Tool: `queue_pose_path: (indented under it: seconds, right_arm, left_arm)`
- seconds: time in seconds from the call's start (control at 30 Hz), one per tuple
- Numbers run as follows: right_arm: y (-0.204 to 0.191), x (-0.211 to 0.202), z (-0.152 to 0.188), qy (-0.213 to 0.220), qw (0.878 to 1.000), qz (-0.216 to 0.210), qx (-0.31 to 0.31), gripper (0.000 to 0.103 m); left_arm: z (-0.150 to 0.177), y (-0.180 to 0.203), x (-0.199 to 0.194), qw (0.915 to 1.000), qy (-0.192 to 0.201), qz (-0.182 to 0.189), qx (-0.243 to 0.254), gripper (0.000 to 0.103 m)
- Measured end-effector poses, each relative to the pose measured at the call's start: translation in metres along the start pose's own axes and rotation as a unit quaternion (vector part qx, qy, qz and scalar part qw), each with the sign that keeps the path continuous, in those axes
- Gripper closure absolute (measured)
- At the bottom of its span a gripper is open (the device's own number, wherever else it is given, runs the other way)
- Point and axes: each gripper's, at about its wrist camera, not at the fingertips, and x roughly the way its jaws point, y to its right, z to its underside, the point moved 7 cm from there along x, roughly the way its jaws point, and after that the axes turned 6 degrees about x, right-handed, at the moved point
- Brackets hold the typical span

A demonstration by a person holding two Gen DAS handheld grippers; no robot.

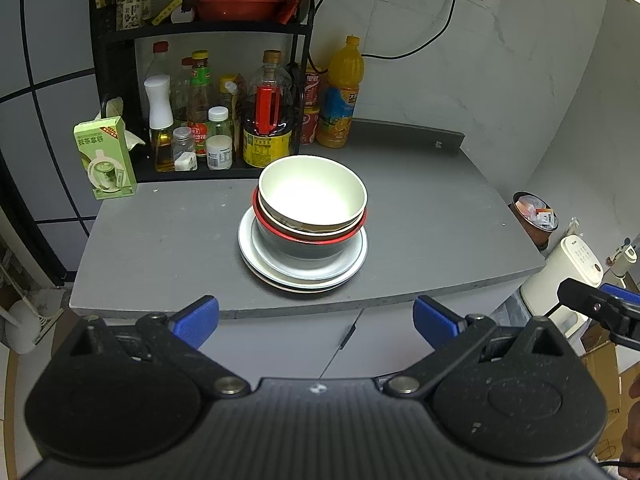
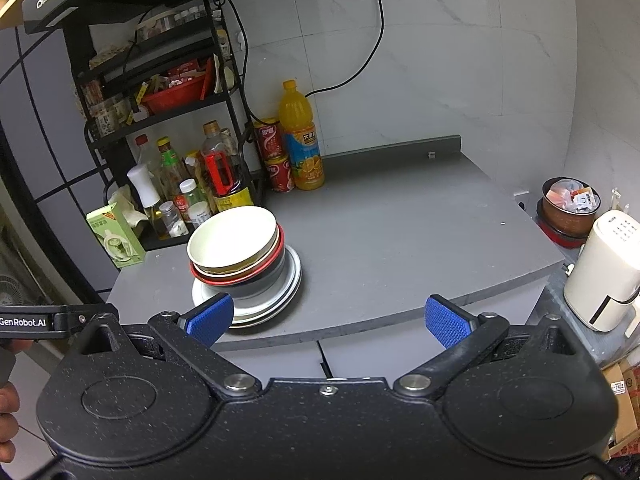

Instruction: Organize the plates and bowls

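From here I cannot count the white plates (image 1: pixel 304 276) under the nested bowls; my right hand-held gripper (image 2: pixel 331 320) covers their near rim, and the black shelf rack (image 1: pixel 120 36) runs off-frame.

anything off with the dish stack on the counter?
Mostly tidy. The white bowl on top sits tilted and shifted off-centre in the red-rimmed bowl below it, overhanging toward the rack side. The plates underneath lie flat but slightly staggered. No spills or visible damage. Both tools are open and clear of the stack.
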Motion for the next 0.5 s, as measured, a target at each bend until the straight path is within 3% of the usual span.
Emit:
queue_pose_path:
  seconds: [0.5]
  right_arm:
    - [0.0013, -0.002, 0.0004, 0.001, 1.0, 0.022, 0.001, 0.0]
  left_arm:
    - [-0.0002, 0.0051, 0.0068, 0.9998, 0.0, 0.019, 0.01, 0.001]
